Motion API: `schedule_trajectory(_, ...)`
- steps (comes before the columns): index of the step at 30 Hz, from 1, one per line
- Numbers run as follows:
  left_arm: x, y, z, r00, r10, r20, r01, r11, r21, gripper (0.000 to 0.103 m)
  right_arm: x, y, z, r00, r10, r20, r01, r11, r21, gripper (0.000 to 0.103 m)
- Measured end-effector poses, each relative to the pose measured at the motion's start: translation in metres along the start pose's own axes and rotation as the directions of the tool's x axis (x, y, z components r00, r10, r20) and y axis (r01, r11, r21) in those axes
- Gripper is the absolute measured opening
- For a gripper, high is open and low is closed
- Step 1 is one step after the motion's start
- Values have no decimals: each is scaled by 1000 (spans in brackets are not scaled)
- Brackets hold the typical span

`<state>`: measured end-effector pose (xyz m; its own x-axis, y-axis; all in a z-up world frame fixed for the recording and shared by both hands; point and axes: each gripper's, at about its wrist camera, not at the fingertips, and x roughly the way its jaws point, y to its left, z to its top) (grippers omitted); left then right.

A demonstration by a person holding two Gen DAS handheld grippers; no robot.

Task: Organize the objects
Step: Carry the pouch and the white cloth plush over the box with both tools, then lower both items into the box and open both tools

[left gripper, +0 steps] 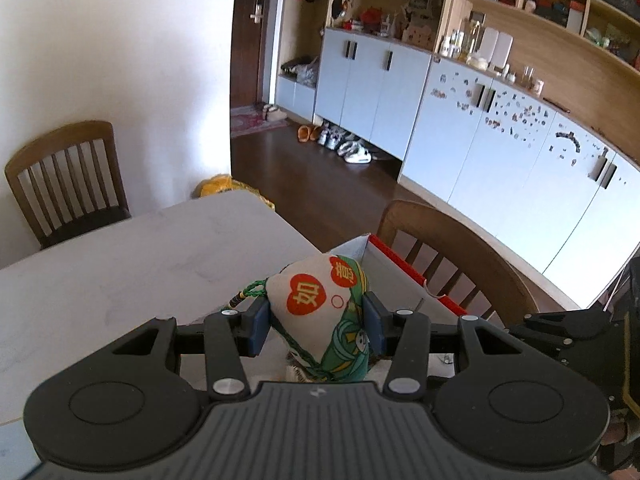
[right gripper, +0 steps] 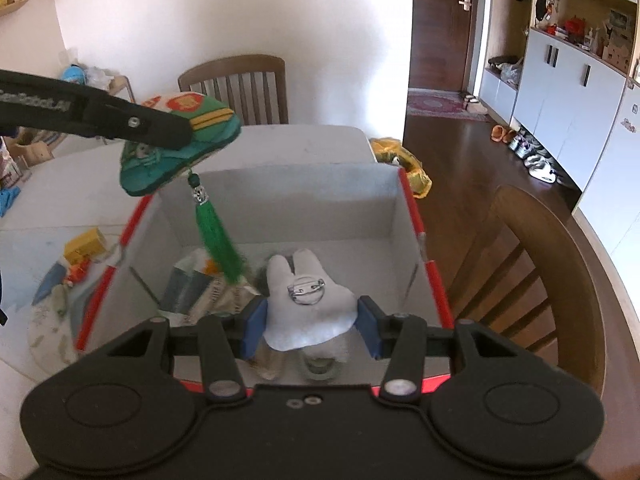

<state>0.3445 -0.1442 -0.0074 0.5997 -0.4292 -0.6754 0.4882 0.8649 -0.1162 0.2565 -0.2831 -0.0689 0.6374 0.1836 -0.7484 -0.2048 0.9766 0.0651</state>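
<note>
The left gripper [left gripper: 316, 322] clamps a stuffed white-and-green fabric sachet with orange heart prints [left gripper: 324, 320] at lower centre of its frame. In the right wrist view the sachet sits upper left, its long axis tilting down-left, its green tassel [right gripper: 218, 236] hanging into the red-rimmed white cardboard box [right gripper: 280, 196]. The right gripper [right gripper: 310, 322] pinches a pale blue felt rabbit-shaped badge [right gripper: 308, 304], ears pointing up-frame, over the box interior.
</note>
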Motion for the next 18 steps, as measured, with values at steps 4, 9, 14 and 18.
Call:
schedule_trajectory(4, 24, -5, 1, 1000, -6, -22, 6, 1000, -2, 47, 11, -5, 2, 1000, -3, -24, 2, 1000, -19, 48)
schedule_trajectory(9, 46, -11, 5, 1000, -9, -28, 9, 1000, 2, 47, 25, -6, 4, 998, 8, -58, -10, 999, -38, 48)
schedule_trajectory(14, 84, -13, -4, 995, 3, -98, -3, 1000, 4, 47, 45, -5, 6, 995, 14, -99, -21, 997, -70, 48)
schedule_trajectory(18, 105, -8, -19, 987, 8, -159, -8, 1000, 4, 47, 56, -3, 5, 992, 19, -126, -31, 995, -94, 48)
